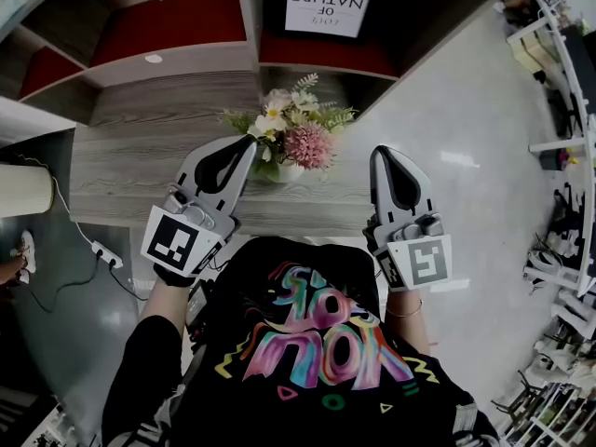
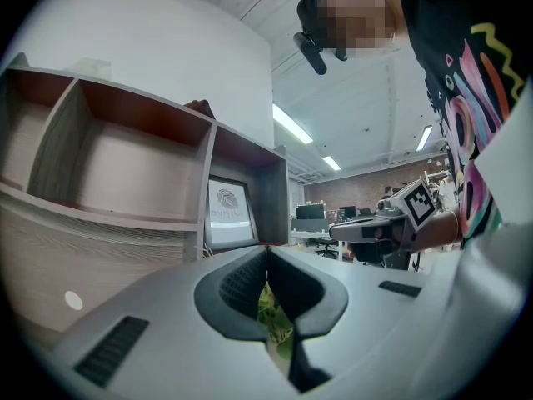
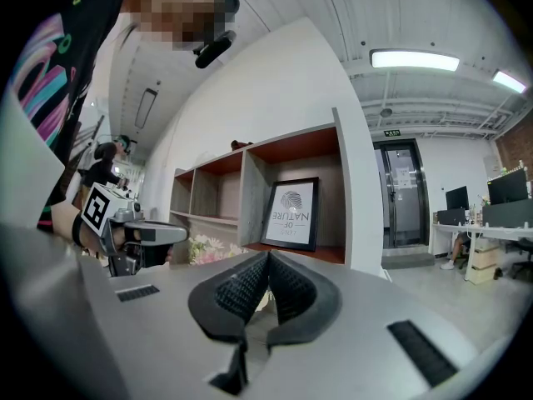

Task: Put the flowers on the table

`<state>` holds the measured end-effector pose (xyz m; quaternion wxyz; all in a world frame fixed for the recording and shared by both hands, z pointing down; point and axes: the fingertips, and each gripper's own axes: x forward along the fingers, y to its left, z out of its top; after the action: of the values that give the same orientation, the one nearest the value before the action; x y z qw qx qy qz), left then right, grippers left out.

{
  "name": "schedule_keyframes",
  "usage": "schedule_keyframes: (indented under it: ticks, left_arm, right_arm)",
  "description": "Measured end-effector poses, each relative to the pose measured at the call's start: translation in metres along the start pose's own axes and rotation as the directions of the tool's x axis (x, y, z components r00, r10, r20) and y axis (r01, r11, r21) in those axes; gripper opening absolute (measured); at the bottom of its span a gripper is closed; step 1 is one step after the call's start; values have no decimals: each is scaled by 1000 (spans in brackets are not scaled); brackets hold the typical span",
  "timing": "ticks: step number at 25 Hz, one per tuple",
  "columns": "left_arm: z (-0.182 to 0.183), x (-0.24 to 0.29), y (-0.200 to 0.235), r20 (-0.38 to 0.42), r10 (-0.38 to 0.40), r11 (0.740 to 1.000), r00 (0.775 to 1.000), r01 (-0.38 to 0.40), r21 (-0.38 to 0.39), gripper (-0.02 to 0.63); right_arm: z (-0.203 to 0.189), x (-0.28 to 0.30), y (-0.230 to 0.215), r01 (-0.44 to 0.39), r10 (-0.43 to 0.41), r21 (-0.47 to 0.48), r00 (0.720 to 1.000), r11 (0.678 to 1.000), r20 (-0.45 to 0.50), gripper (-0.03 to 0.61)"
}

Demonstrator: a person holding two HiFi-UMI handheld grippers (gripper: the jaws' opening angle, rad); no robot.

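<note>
Pink, cream and green bunch of flowers [image 1: 293,130] stands upright on the grey wood-grain tabletop [image 1: 130,161], ahead of and between both grippers. The left gripper [image 1: 248,143], jaws closed on nothing, has its tip just beside the bunch. The right gripper [image 1: 383,154], likewise closed and empty, sits farther off. A red-backed shelf unit [image 1: 168,26] crowds the far edge, and bare tabletop runs leftward.

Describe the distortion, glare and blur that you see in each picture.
Head view: fisheye bends the grey wooden tabletop; the pink and white flower bouquet is sharp. Left gripper view: dark round rim, white ceiling strip lights glare. Right gripper view: same rim.
</note>
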<state>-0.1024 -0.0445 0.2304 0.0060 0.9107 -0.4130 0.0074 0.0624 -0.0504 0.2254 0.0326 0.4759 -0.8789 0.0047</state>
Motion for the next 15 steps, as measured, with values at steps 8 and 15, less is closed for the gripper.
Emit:
schedule_keyframes:
  ticks: [8,15]
  left_arm:
    - [-2,1,0,0,-4,1000,1000,4,4,25]
    - [-4,1,0,-7,-8,1000,1000,8,8,25]
  right_arm:
    - [-3,-1,0,3,-3,10,1000,1000,0,14]
    - [-4,-1,2,0,0,12,1000,1000,1,14]
